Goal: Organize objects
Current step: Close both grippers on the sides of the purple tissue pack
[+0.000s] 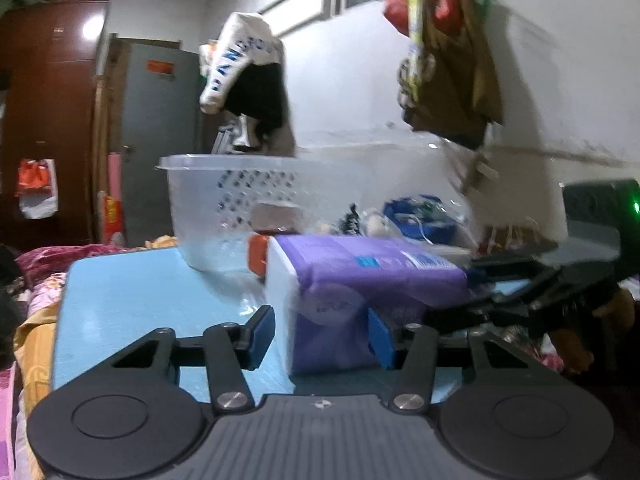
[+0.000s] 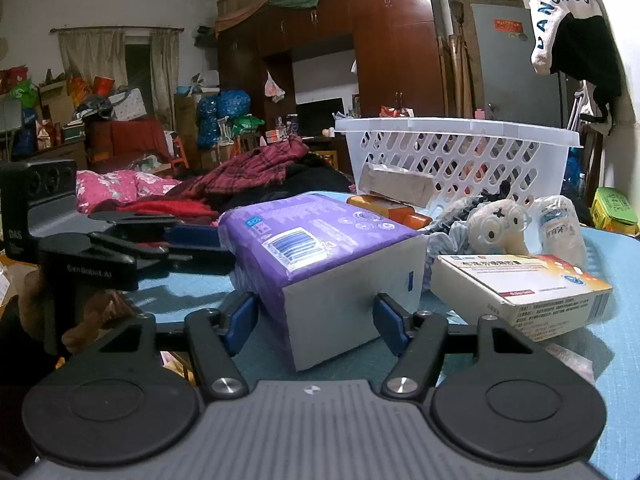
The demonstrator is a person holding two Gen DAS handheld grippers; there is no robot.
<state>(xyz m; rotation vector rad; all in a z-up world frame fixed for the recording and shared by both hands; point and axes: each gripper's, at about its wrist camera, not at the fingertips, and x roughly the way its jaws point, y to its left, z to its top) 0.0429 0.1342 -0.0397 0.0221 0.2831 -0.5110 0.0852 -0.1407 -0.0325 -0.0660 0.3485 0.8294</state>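
A purple-and-white soft pack (image 1: 360,276) lies on the blue table (image 1: 132,300), in front of a white perforated basket (image 1: 240,204). My left gripper (image 1: 322,336) is open, its blue pads on either side of one end of the pack. My right gripper (image 2: 316,316) is open around the other end of the pack (image 2: 320,248), pads close to its sides. Each gripper shows in the other's view: the right one (image 1: 480,304), the left one (image 2: 192,240). An orange box (image 2: 390,210) lies behind the pack.
A medicine box (image 2: 524,292), a white plush toy (image 2: 496,224) and a wrapped bottle (image 2: 560,224) lie right of the pack. A brown packet (image 2: 400,186) leans in the basket (image 2: 460,152). Bedding and clothes (image 2: 248,184) lie beyond the table's left edge. Bags (image 1: 448,52) hang on the wall.
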